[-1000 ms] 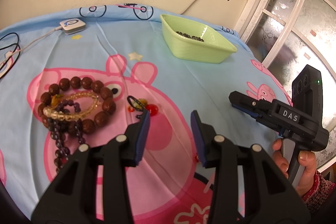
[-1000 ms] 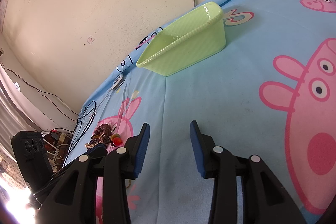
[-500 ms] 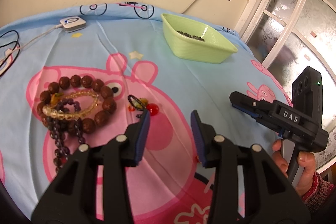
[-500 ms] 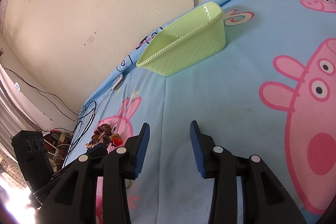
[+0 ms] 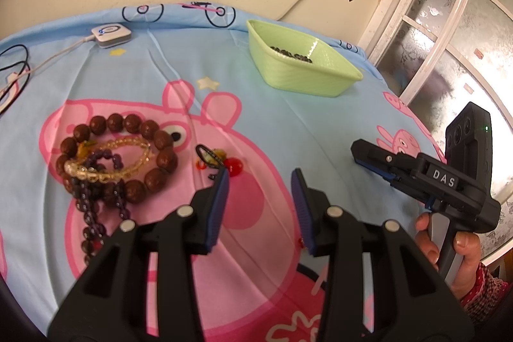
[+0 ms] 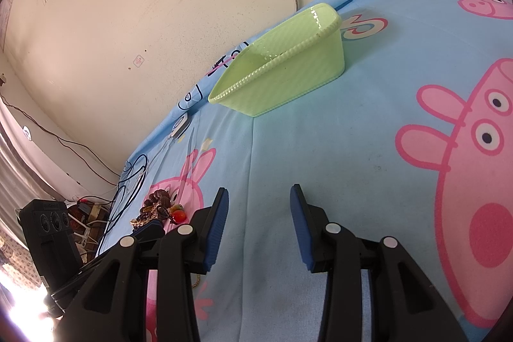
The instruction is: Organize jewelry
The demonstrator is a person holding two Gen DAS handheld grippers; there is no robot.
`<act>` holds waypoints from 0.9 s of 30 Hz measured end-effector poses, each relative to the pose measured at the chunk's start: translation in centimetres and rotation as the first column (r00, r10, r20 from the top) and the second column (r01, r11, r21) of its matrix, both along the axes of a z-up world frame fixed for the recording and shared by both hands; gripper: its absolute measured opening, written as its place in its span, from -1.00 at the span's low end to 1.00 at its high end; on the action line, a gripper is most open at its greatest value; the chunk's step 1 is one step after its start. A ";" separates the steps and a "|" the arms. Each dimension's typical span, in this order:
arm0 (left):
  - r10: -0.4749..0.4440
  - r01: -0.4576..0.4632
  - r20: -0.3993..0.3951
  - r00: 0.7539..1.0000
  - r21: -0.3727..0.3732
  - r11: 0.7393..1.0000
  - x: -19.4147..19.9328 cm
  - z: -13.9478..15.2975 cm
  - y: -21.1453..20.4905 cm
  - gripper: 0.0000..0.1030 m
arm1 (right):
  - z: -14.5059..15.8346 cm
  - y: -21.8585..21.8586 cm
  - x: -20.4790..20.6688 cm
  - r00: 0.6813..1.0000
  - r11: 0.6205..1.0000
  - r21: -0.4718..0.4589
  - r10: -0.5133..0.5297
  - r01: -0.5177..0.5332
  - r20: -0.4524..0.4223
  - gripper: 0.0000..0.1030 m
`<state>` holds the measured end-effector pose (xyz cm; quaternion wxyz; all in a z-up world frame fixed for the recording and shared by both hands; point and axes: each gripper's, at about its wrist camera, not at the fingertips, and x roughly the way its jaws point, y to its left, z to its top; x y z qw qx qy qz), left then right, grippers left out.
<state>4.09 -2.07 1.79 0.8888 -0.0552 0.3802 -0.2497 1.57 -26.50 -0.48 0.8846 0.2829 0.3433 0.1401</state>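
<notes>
While your left gripper (image 5: 259, 178) hovers w/ jaws apart and nothing between them, the bracelet pile (image 5: 112, 156) lies just ahead-left: glossy round brown beads, clear amber and small purple strands. Ribbed green plastic basket (image 5: 301, 69) sits farther ahead-right. Right gripper (image 6: 258, 197): jaws apart too, over bare cloth (image 6: 320, 149).

A small white device (image 5: 111, 32) with its cable lies at the far edge of the cartoon-pig cloth (image 5: 192, 66); black cables (image 5: 14, 76) sprawl at its left edge.
</notes>
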 end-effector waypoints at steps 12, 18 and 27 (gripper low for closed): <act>-0.003 -0.002 -0.065 0.998 -0.079 0.997 0.1 -0.4 2.0 -0.26 | 0.2 0.0 0.2 1.000 1.000 0.017 0.011 -0.011 0.009 -0.68; -0.115 0.115 -0.046 0.992 0.003 0.993 -3.3 -0.4 0.7 -0.26 | 0.5 1.6 0.7 0.995 0.995 -0.020 0.101 -0.101 0.021 -0.67; -0.204 0.211 -0.090 0.975 0.072 0.975 -4.4 -1.7 -3.9 -0.35 | 0.6 2.4 0.9 0.984 0.985 -0.024 0.173 -0.173 0.030 -0.67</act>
